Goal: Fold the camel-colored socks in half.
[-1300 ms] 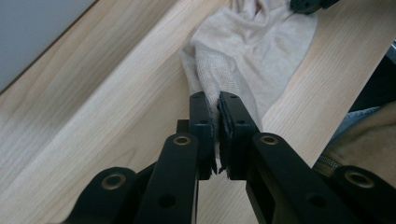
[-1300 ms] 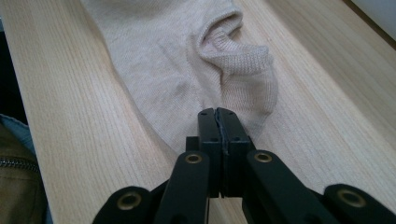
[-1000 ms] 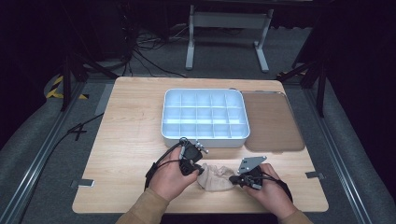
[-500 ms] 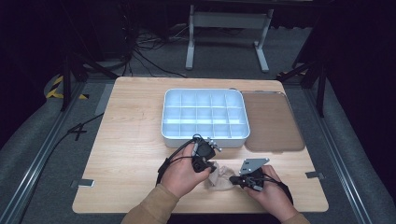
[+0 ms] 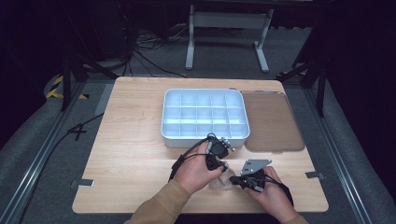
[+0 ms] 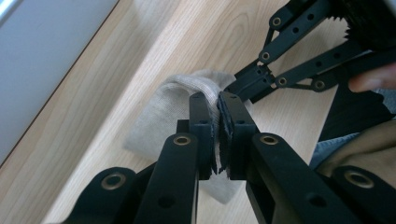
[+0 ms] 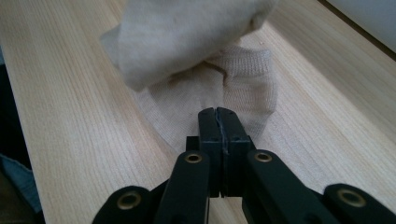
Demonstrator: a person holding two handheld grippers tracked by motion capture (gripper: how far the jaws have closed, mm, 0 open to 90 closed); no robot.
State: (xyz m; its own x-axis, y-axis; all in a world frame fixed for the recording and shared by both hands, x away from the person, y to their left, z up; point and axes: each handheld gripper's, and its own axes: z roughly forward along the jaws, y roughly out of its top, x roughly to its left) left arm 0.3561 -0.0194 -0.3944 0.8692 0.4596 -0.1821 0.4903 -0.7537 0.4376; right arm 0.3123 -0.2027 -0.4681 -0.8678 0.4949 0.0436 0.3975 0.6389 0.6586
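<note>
Beige knit fabric, a small sock (image 5: 223, 179), lies on the pale wooden tabletop (image 5: 135, 158) in the lower middle of the high view, between the person's two hands. The left gripper (image 5: 223, 164) comes down onto the sock's upper edge there; in the left gripper view its jaws are clenched on a fold of the sock (image 6: 187, 100), the cloth pinched between the pads and bunched up just above them. The right gripper (image 5: 235, 179) sits at the sock's right edge in the high view. In the right gripper view its jaws are pressed together on the near edge of the sock (image 7: 196, 88), the flat part spreading on the wood above the jaw tips and a lifted, folded part hanging in the upper middle of the frame. The right gripper (image 6: 243, 86) also shows in the upper right of the left gripper view, its tips meeting the cloth.

Just above the hands in the high view stands a white compartment tray (image 5: 166, 126), and to its right, touching it, lies a brown translucent lid (image 5: 273, 121).
</note>
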